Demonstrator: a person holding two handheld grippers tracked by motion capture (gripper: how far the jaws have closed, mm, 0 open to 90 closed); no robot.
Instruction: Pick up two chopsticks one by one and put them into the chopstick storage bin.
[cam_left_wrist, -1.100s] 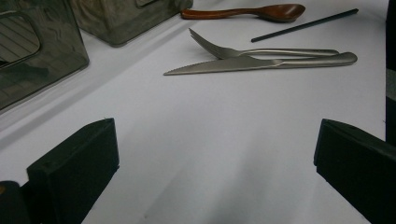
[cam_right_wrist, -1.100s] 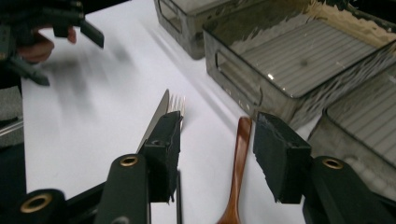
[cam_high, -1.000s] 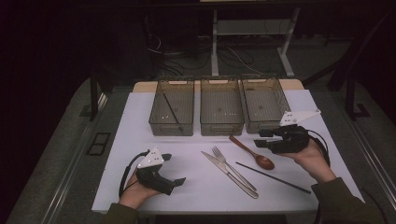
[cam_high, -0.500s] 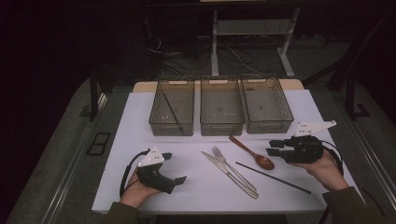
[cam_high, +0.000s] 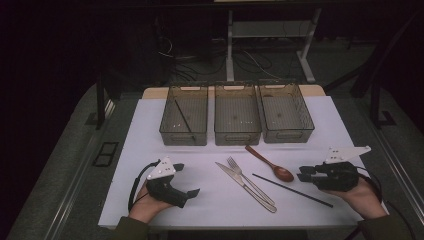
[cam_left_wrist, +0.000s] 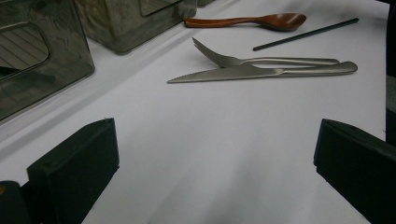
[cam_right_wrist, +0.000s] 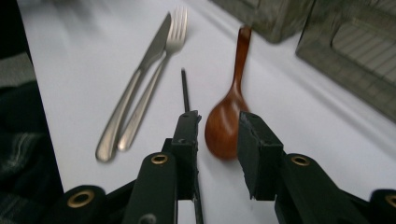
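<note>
A wooden spoon, a fork, a knife and a black chopstick lie on the white table mat. My right gripper hovers just right of the spoon's bowl, pointing left at it. In the right gripper view the spoon and chopstick lie just beyond my right gripper. Its jaws have just been closing to a narrow gap, with nothing between them. My left gripper rests at the near left, wide open and empty, facing the knife and fork.
Three clear bins stand in a row at the back: left, middle, right. A black chopstick lies in the left one. The mat's near edge runs just past both hands.
My right gripper has moved right and down, away from the right bin toward the near right of the mat, and its jaws have narrowed. The left gripper has stayed put.
</note>
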